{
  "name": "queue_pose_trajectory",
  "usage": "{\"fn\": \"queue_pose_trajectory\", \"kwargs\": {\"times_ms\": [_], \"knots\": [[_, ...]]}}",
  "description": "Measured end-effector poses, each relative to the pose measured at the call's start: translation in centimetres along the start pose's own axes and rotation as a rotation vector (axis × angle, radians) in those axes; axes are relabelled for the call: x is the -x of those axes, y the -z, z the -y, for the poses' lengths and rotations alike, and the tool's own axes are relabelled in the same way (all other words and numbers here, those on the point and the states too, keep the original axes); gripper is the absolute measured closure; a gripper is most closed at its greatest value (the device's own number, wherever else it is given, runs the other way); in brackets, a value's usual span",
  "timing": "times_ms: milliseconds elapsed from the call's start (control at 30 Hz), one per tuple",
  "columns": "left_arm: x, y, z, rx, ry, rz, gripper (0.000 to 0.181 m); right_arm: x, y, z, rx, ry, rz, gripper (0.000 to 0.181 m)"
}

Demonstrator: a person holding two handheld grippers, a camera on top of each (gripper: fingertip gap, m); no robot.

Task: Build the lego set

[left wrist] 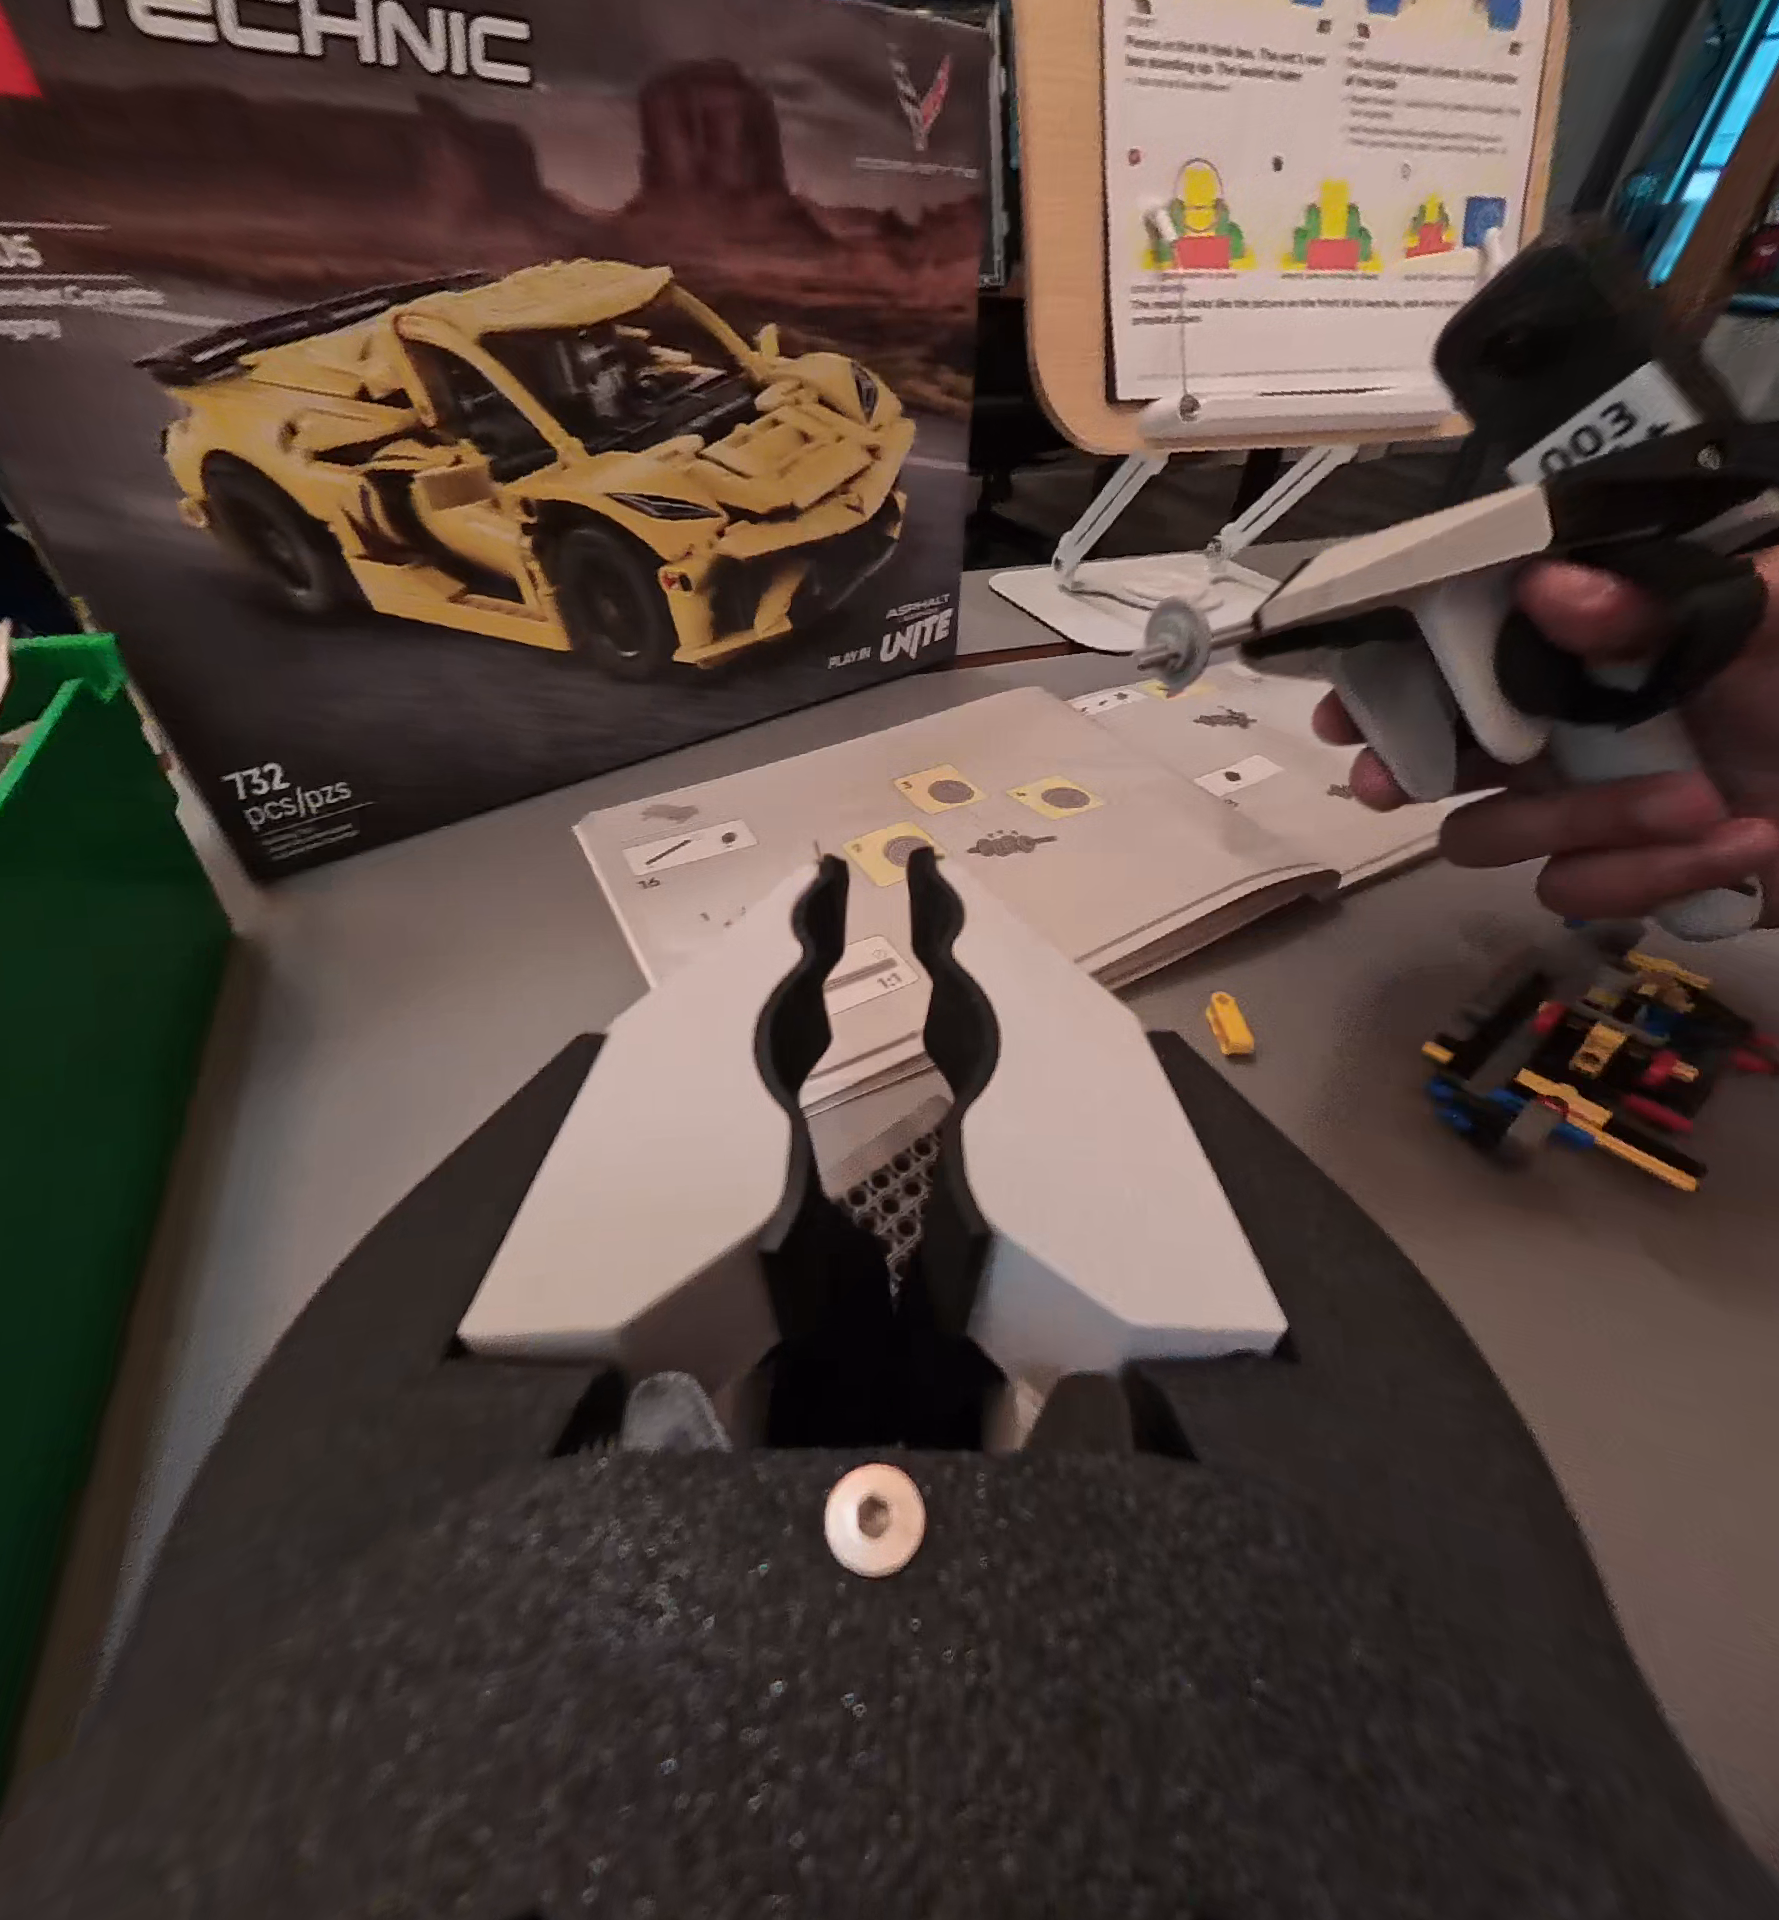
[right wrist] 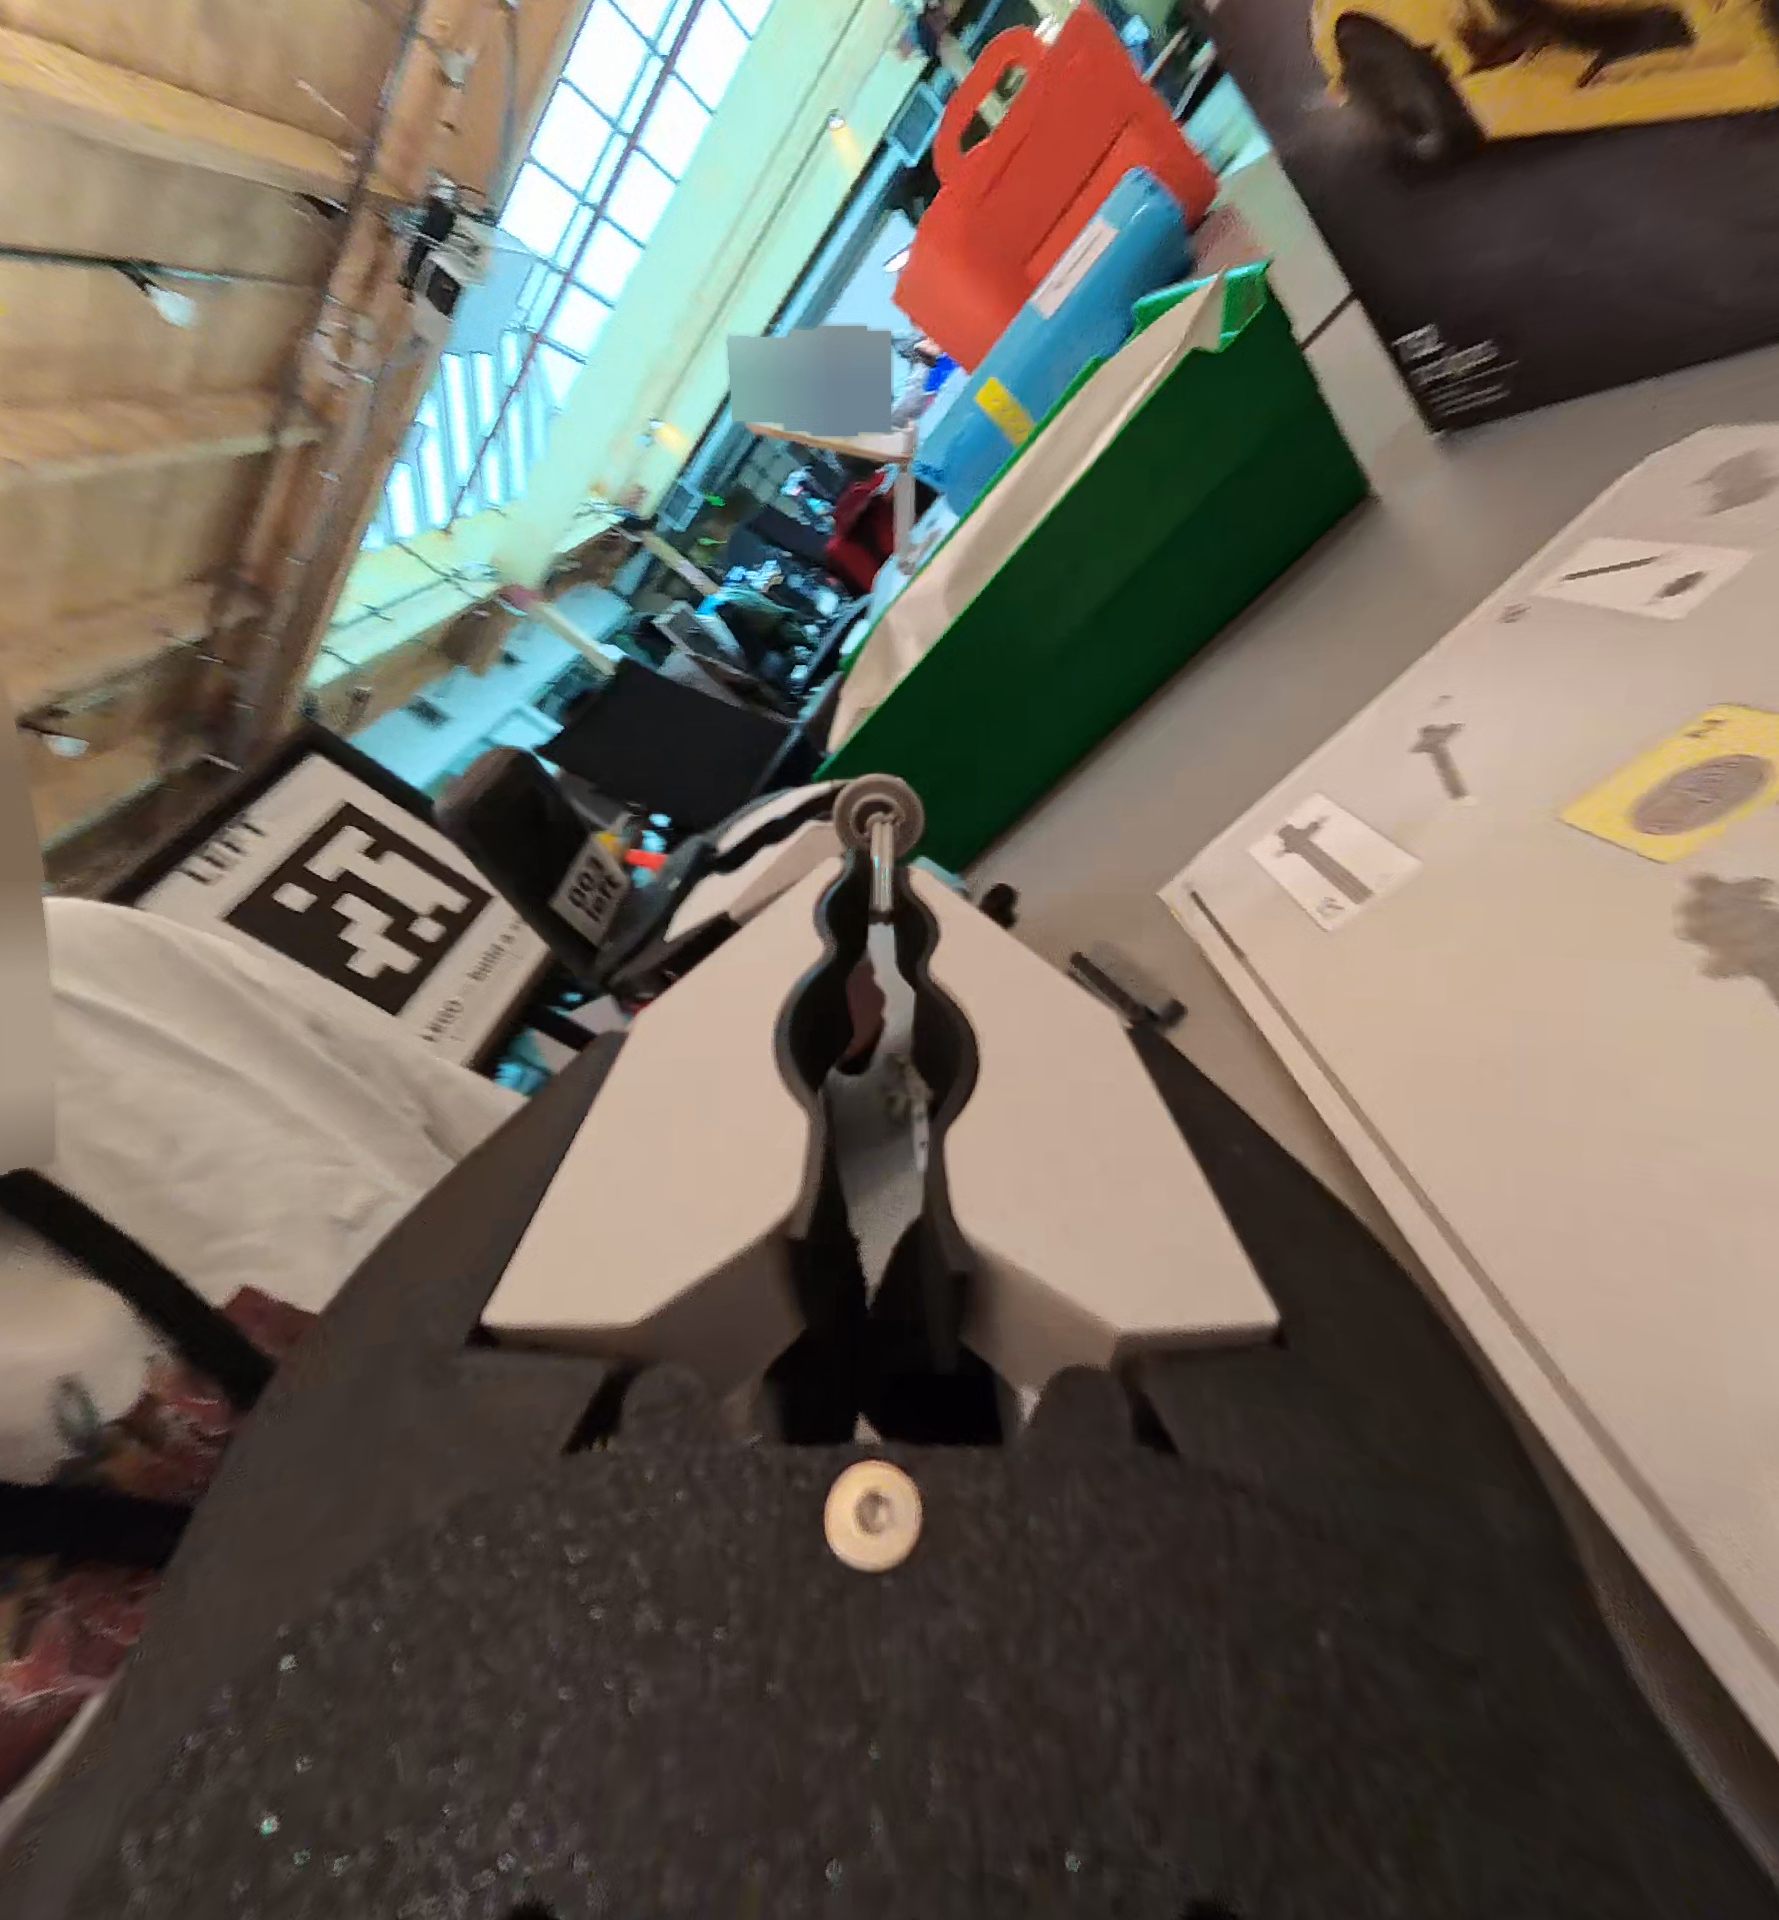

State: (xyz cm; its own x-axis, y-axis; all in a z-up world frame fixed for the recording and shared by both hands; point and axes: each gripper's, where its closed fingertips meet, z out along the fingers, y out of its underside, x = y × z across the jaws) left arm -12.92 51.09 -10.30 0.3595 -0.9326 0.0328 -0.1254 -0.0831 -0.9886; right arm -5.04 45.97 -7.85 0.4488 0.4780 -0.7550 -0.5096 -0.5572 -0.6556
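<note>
Right hand-held gripper (left wrist: 1240, 632): clamped on thin grey axle (left wrist: 1191, 642), tips together around it; held in air above open manual (left wrist: 1020, 831).
Axle: long axis runs along the fingers; grey gear (left wrist: 1173, 628) threaded near its free end.
Left hand-held gripper (left wrist: 877, 868): slightly apart, holds nothing, over manual's near edge.
Relation: axle tip points toward left side; left hand-held gripper lies below and left of it.
Chassis sub-assembly (left wrist: 1591, 1070): on bench, right of manual, nearer right hand.
Yellow piece (left wrist: 1230, 1022): loose on bench, beside manual.

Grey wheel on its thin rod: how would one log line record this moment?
right gripper: shut on grey wheel on thin rod, lifted | left gripper: open, empty | multicoloured brick assembly: on table
</note>
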Motion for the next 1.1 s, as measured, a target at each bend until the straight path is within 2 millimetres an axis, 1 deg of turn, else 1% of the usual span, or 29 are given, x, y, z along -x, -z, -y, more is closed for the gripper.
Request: {"fn": "queue_pose_trajectory", "kwargs": {"times_ms": [67,133,200,267,300,367,433,500,567,733,867,967,1100], "knots": [[0.6,0.2,0.0,-0.012,0.047,-0.010,0.172,-0.8,-1.1,0.3,0.006,-0.040,0.011,0.179],[0.6,0.3,0.1,-0.020,0.101,-0.048,0.171,-2.4,-1.4,0.4,0.000,-0.021,-0.069,0.179],[1.0,0.4,0.0,-0.018,0.123,-0.063,0.171,-4.5,-1.2,0.4,-0.020,-0.003,-0.196,0.179],[1.9,0.2,-0.7,0.013,0.119,-0.040,0.171,-6.6,-0.6,1.1,-0.082,0.016,-0.339,0.178],[2.3,0.2,-1.1,0.033,0.112,-0.030,0.170,-7.3,-0.4,1.2,-0.088,0.021,-0.386,0.178],[2.8,0.1,-1.5,0.046,0.104,-0.021,0.168,-8.3,-0.3,1.1,-0.042,0.051,-0.475,0.178],[3.4,0.0,-2.2,0.076,0.129,-0.007,0.167,-8.7,-0.3,1.5,0.002,0.125,-0.552,0.178],[4.6,-0.1,-3.3,0.140,0.120,0.069,0.168,-9.2,-0.6,1.0,0.099,0.184,-0.608,0.178],[5.1,-0.2,-3.9,0.178,0.084,0.113,0.167,-9.5,-0.8,0.8,0.122,0.228,-0.650,0.178],[4.2,-0.4,-3.6,0.167,0.013,0.099,0.166,-10.1,-0.7,-0.4,0.184,0.249,-0.684,0.178],[4.3,-0.6,-3.7,0.176,0.025,0.095,0.166,-10.6,-0.2,-0.4,0.173,0.240,-0.704,0.178],[4.8,-0.7,-3.6,0.175,0.018,0.119,0.166,-10.5,0.0,-0.4,0.176,0.238,-0.702,0.178],[4.7,-1.0,-3.9,0.193,-0.022,0.131,0.166,-10.6,1.3,-0.3,0.175,0.261,-0.743,0.178]]}}
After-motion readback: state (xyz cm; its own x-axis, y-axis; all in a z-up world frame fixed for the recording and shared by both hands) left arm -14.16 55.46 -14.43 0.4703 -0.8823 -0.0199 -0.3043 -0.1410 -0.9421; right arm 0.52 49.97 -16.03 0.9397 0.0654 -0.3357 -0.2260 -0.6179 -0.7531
